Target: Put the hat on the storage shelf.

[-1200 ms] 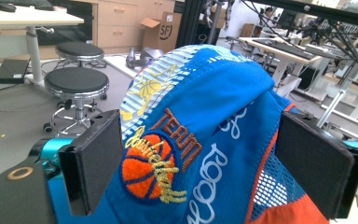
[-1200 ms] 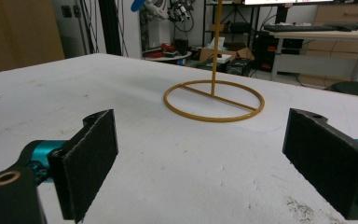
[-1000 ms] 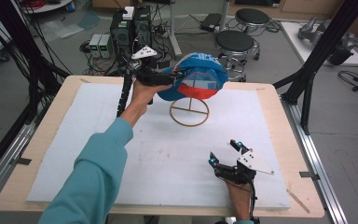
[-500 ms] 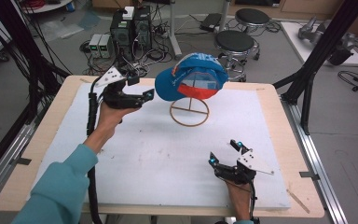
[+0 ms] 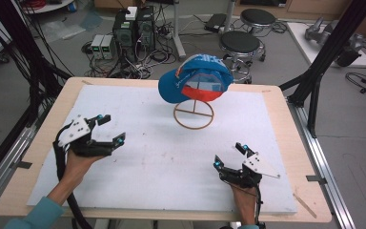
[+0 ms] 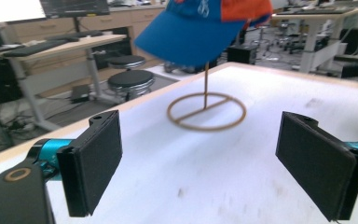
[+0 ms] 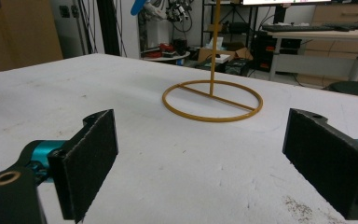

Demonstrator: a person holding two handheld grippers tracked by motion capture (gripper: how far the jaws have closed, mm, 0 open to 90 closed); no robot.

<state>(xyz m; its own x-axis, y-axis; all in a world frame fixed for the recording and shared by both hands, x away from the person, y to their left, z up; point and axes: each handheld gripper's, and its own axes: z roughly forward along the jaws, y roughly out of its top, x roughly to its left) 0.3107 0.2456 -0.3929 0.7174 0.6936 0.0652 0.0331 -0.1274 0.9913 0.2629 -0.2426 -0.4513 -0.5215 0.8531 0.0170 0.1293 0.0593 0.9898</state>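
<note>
With both my left tongs (image 5: 108,130) and right tongs (image 5: 228,155) apart and empty near the surface's (image 5: 138,167) front edge, I judge the soft, light blue-and-orange fabric cap (image 5: 196,78) on its thin wooden ring-base stand (image 5: 194,114) best pinched by its stiffer brim.

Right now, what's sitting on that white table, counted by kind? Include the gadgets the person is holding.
Caps: 1, a blue and orange cap
Stands: 1, a wire stand
Grippers: 2, left gripper and right gripper, both with jaws open
Total: 4
</note>
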